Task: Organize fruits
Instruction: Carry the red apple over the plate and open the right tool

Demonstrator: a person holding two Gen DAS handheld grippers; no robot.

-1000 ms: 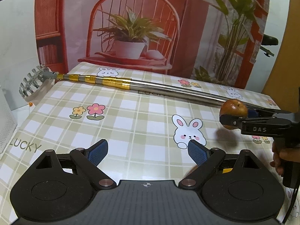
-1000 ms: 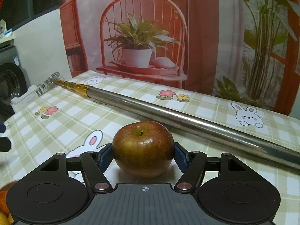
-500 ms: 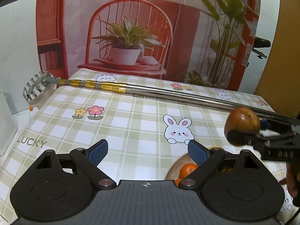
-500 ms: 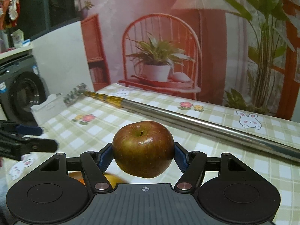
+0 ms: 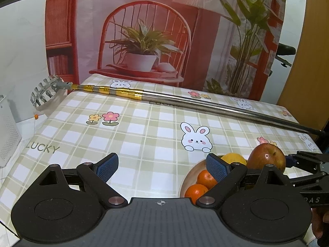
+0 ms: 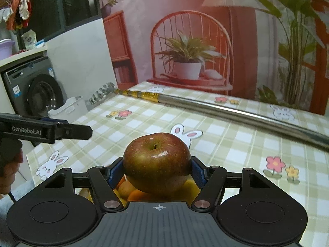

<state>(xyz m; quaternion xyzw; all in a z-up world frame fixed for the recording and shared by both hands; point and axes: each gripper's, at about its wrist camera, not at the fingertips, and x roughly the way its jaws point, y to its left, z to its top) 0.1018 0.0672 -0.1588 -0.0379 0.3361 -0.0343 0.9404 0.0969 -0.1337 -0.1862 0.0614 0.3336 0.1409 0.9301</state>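
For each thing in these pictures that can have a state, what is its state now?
Right gripper: shut on the apple.
Apple: held above the plate.
Left gripper: open, holds nothing.
Plate: holds oranges and a lemon.
Telescopic pole: lies across the table.

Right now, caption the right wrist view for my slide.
Right gripper holds a red-green apple above oranges on the checked tablecloth.

Clamps a glossy red-brown apple (image 6: 156, 162) between the blue-padded fingers (image 6: 113, 173) of the right gripper (image 6: 157, 171). Hangs above orange and yellow fruit (image 6: 131, 191), over a green-checked bunny tablecloth (image 6: 236, 144). Faces a long steel telescopic pole (image 6: 226, 111).
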